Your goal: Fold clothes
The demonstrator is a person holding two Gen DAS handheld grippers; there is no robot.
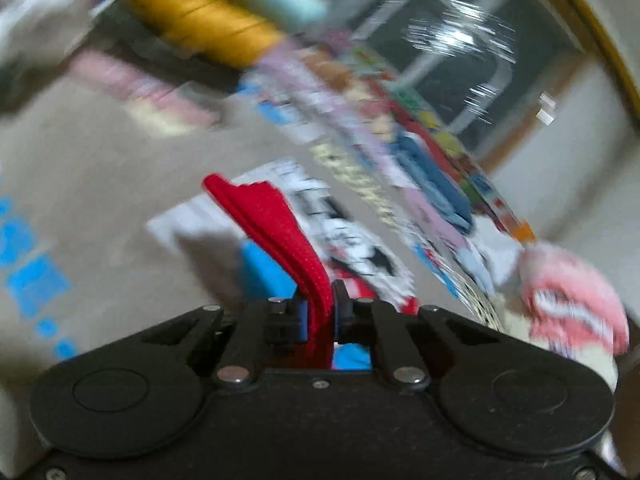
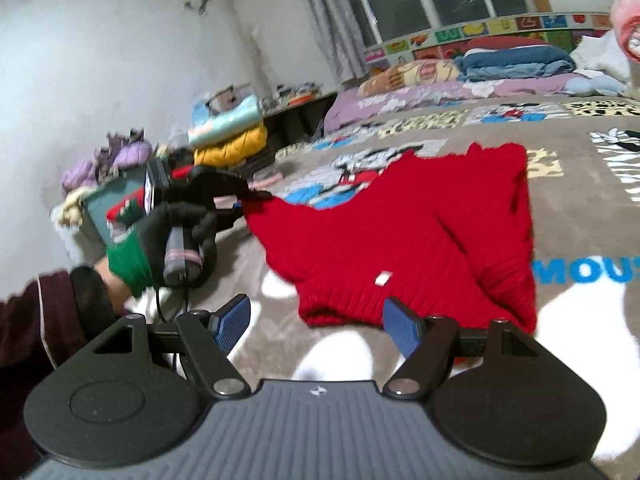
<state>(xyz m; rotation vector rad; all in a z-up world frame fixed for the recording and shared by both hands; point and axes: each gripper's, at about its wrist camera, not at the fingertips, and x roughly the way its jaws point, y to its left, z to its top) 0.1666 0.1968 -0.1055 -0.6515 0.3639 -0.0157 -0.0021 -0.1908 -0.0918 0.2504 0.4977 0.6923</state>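
Note:
A red knitted sweater (image 2: pixel 400 232) lies spread on a grey cartoon-print blanket (image 2: pixel 560 152). In the right wrist view, a person's black-gloved hand (image 2: pixel 176 224) holds my left gripper (image 2: pixel 256 196) at the sweater's left corner, shut on the fabric. The left wrist view is blurred. There a folded strip of the red sweater (image 1: pixel 272 220) runs up between the closed pads of the left gripper (image 1: pixel 320 312). My right gripper (image 2: pixel 318 322) stands open at the sweater's near hem, its blue pads either side of the edge and not pressing on it.
A stack of folded clothes, a yellow knit (image 2: pixel 236 148) under a light blue piece (image 2: pixel 228 120), sits at the bed's far left. Folded bedding and pillows (image 2: pixel 516 60) lie along the far edge below a window. A pink soft item (image 2: pixel 628 20) hangs at the top right.

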